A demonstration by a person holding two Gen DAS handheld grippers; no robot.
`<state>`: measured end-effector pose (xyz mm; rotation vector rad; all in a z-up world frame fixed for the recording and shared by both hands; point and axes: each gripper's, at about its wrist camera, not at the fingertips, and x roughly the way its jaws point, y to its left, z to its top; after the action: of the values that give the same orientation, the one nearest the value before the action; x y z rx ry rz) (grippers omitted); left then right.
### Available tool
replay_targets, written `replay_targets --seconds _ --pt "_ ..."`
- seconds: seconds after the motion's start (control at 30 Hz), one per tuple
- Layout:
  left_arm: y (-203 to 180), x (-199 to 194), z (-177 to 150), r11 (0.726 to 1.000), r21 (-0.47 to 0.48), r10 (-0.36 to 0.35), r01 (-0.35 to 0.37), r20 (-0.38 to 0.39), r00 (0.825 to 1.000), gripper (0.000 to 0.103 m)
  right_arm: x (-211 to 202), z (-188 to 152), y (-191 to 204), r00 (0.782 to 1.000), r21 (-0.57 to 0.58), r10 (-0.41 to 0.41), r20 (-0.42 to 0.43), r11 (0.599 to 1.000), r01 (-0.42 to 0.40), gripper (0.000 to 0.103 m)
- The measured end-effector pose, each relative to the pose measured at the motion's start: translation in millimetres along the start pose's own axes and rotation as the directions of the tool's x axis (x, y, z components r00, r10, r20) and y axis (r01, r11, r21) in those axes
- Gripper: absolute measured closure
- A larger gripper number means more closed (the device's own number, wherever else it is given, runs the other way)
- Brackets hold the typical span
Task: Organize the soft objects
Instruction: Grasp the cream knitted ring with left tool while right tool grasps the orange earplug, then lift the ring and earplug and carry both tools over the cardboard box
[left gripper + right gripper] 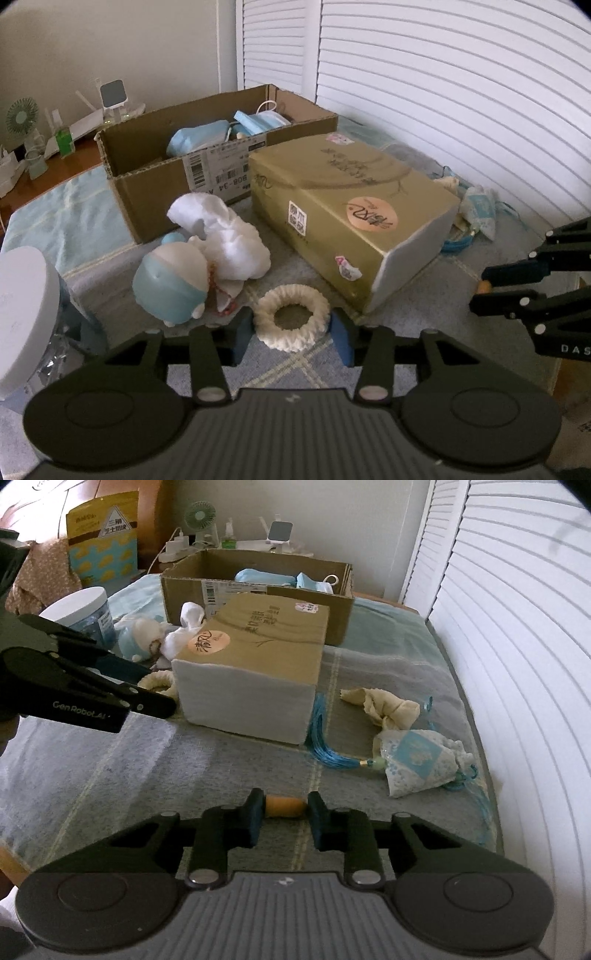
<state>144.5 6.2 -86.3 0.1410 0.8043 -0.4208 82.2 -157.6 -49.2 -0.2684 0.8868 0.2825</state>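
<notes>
- Left wrist view first: the left gripper (291, 338) is seen low over the bedspread (288, 369), with a cream knitted ring (looks like a scrunchie) (291, 319) sat between its blue pads (341, 338). The ring looks touched at both sides, but a proper squeeze can't really be told from the picture.
- Just behind the ring, a small doll with a pale blue hat (170, 284) is lying tipped over, pressed against a crumpled white cloth (221, 236).
- A gold tissue pack (347, 218) is lying beside the cloth, and an open cardboard box (147, 177) is behind both. Blue face masks (258, 122) and a blue pouch (197, 138) are already inside the box.
- A white round lid (22, 314) is cut off at the left edge, and the right gripper (480, 286) is poking in from the right edge with something orange pinched at its tips.
- Right wrist view: that orange thing is a small foam-like cylinder (284, 806), and it's clamped end to end between the fingers, held just above the bedspread.
- Further right on the bed, a beige knotted cloth (384, 707) and a blue-and-white sachet (417, 766) with a blue tassel (325, 738) are lying near each other, well apart from the box.
- A clear jar with a white lid (86, 607) is seen at the left, behind the other gripper.
- White louvred doors (517, 646) run along the right side.
</notes>
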Motion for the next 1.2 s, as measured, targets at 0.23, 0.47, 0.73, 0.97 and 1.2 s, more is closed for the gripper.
replay_targets --seconds 0.23,0.47,0.73,0.97,1.2 --pt "1 -6 0 1.000 0.001 -0.017 0.017 -0.009 1.000 0.065 -1 1 -1 1.000 0.000 -0.008 -0.005 1.000 0.008 0.074" --pt "-1 -30 3 0.999 0.018 -0.033 0.033 -0.001 0.999 0.065 -11 7 -5 1.000 -0.002 -0.007 0.011 1.000 0.007 0.074" --pt "2 -61 11 0.999 0.021 -0.042 0.042 0.030 0.999 0.065 -34 30 -12 0.997 -0.028 -0.003 0.080 1.000 0.006 0.074" --pt "17 -73 37 1.000 0.020 -0.006 0.004 0.083 0.997 0.065 -46 65 -12 0.984 -0.063 0.018 0.175 0.998 -0.007 0.074" --pt "46 -58 82 0.998 0.005 0.069 -0.070 0.144 0.987 0.065 -40 95 -10 0.975 -0.093 0.033 0.220 0.996 -0.013 0.074"
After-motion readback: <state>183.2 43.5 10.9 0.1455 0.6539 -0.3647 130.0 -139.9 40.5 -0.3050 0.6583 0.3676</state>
